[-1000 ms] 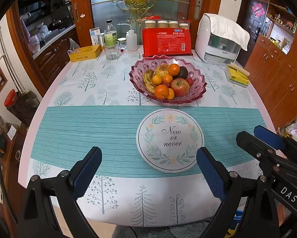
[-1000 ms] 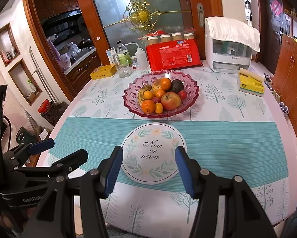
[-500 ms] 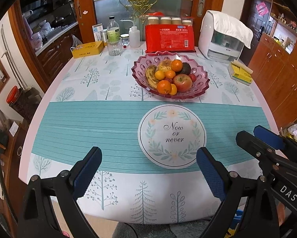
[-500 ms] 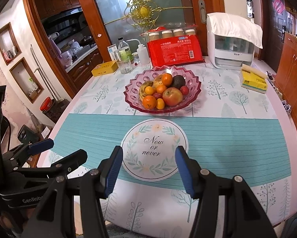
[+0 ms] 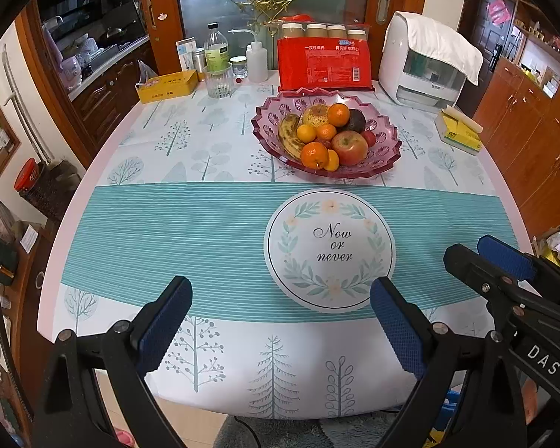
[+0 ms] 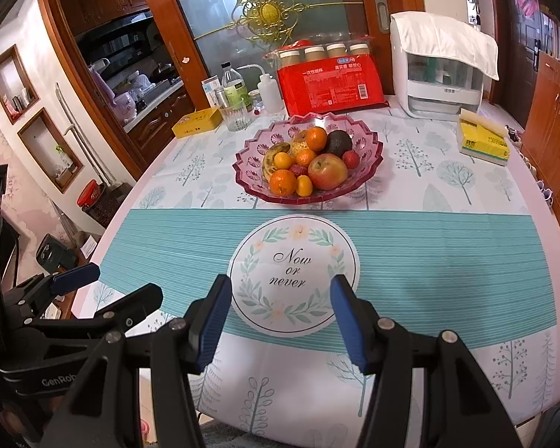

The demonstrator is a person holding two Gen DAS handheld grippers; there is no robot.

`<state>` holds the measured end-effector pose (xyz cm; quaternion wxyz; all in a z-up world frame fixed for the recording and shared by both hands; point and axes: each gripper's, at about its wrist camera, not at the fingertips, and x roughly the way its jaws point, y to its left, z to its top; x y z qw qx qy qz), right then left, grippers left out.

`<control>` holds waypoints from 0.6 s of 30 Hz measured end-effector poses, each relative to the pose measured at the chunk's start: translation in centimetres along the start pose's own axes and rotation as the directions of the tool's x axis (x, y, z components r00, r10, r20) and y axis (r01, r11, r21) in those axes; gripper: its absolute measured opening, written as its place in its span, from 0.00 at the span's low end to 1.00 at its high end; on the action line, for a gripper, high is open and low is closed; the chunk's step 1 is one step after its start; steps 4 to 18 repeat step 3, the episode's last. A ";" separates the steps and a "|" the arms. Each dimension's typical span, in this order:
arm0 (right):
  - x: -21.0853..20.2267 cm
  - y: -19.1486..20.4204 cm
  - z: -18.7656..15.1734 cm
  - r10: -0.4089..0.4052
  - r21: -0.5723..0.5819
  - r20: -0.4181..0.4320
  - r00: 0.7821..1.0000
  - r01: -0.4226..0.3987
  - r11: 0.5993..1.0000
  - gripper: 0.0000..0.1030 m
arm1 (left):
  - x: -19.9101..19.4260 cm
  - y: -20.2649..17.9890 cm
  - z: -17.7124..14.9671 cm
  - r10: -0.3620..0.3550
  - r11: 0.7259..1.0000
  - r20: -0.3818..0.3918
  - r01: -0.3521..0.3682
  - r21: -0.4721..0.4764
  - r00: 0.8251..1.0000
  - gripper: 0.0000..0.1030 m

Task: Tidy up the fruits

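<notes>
A round table (image 5: 242, 246) covered with a tree-print cloth and a teal striped band is seen before wooden cabinets and a glass door. A pink glass fruit bowl (image 5: 326, 132) is set on the far half, holding a banana (image 5: 289, 136), an apple (image 5: 349, 148), several oranges (image 5: 314, 155) and a dark avocado (image 5: 355, 120). Just in front of the bowl, a round "Now or never" mat (image 5: 330, 250) is laid. The left gripper (image 5: 280, 321) is held spread wide above the near edge, nothing between its pads. The right gripper (image 6: 280, 321) is likewise released and empty, over the mat's near rim. A red package (image 6: 330, 84) is propped behind the bowl.
</notes>
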<state>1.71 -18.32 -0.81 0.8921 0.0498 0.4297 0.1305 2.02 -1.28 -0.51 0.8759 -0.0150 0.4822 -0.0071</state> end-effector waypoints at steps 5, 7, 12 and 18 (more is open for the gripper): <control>0.1 -0.1 0.1 0.000 0.003 -0.001 1.000 0.000 1.000 0.54 | 0.1 0.0 0.0 0.001 1.000 -0.001 -0.001 0.003 1.000 0.93; 0.1 -0.1 0.1 0.000 0.003 -0.001 1.000 0.000 1.000 0.54 | 0.1 0.0 0.0 0.001 1.000 -0.001 -0.001 0.003 1.000 0.93; 0.1 -0.1 0.1 0.000 0.003 -0.001 1.000 0.000 1.000 0.54 | 0.1 0.0 0.0 0.001 1.000 -0.001 -0.001 0.003 1.000 0.93; 0.1 -0.1 0.1 0.000 0.003 -0.001 1.000 0.000 1.000 0.54 | 0.1 0.0 0.0 0.001 1.000 -0.001 -0.001 0.003 1.000 0.93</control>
